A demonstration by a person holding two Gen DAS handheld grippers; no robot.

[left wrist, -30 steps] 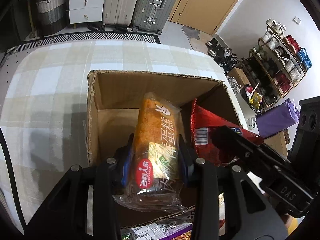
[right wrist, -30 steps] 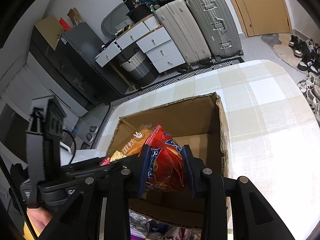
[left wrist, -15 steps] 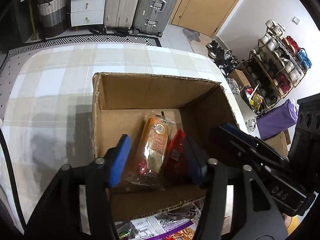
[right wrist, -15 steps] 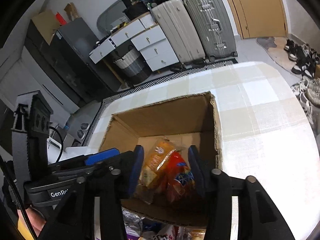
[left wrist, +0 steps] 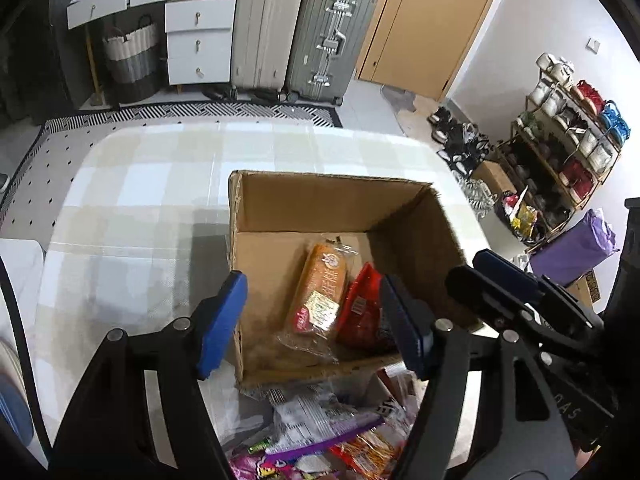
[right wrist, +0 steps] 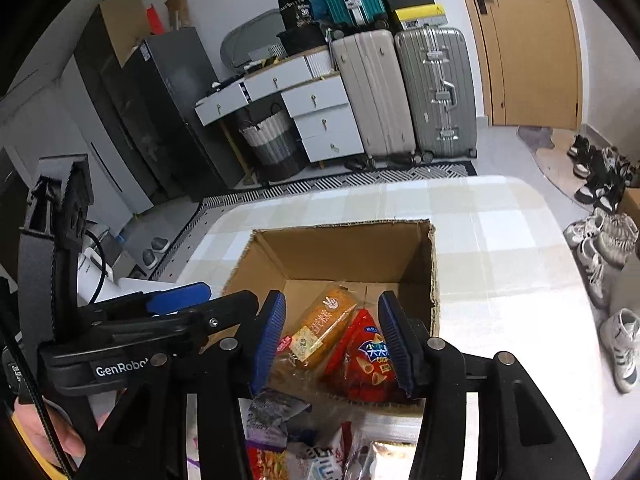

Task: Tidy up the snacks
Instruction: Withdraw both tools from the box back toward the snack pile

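Suitcases (left wrist: 304, 32) and a white drawer unit (left wrist: 198, 36) line the far wall beside a wooden door (left wrist: 424, 20), with a shoe rack (left wrist: 568, 140) off to one side. Nearer, the worktop (left wrist: 152, 184) wears a pale checked cloth, and on it stands an open cardboard box (left wrist: 332, 200) with its flaps up.

Two of the snacks lie on the floor of that box, side by side and touching: an orange cake packet (left wrist: 318, 296) stretched lengthwise, and a red chip bag (left wrist: 362, 312) leaning against its right edge. From my right wrist view the same pair shows, the cake packet (right wrist: 320, 328) on the left and the chip bag (right wrist: 366, 356) on the right, both close to the near wall of the box (right wrist: 344, 248).

My left jaws (left wrist: 316, 320) hang above the near edge of the box, their blue pads spreading wider at this moment, with nothing pressed between them; the packets seen through the gap sit well below. My right jaws (right wrist: 334, 340) are parted more narrowly and grip nothing either, with clear air on both sides of the pads.

Just outside the near wall of the box, a loose pile of snack packets (left wrist: 320, 432) in purple, pink, white and red waits on the worktop, partly hidden behind my fingers.
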